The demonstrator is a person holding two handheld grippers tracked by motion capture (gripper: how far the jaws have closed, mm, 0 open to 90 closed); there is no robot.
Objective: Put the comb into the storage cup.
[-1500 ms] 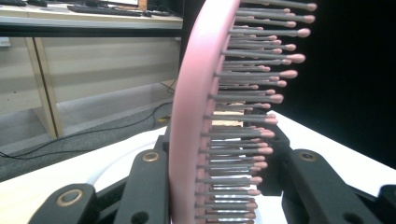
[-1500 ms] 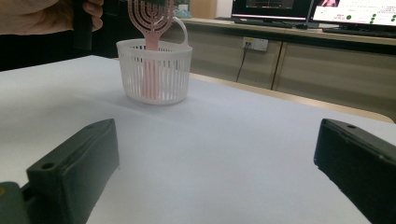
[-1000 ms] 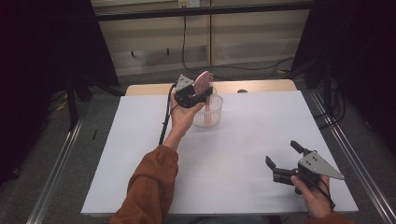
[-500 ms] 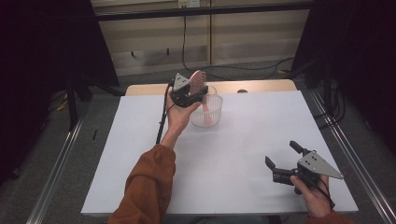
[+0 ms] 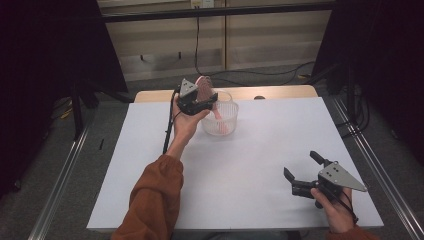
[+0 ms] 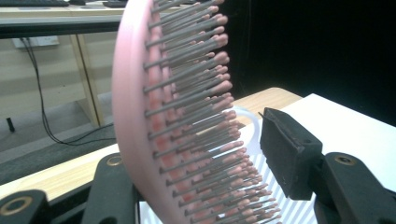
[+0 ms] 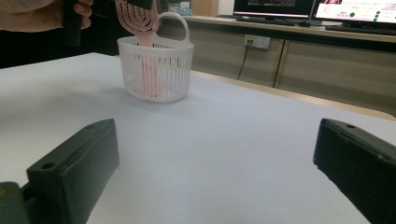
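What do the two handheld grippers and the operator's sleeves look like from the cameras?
Both are black two-jaw tools. The left gripper and right gripper each carry a grey three-cornered plate on top. A black cable trails from the left one. The jaws end in blocky black pads. The sleeves are rust-orange.

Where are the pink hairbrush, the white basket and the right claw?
pink hairbrush (image 6: 140, 121), left gripper view, on its pink back edge.
white basket (image 7: 161, 77), right gripper view, on its slatted wall.
right claw (image 5: 301, 172), high view, midway between its fingertips.
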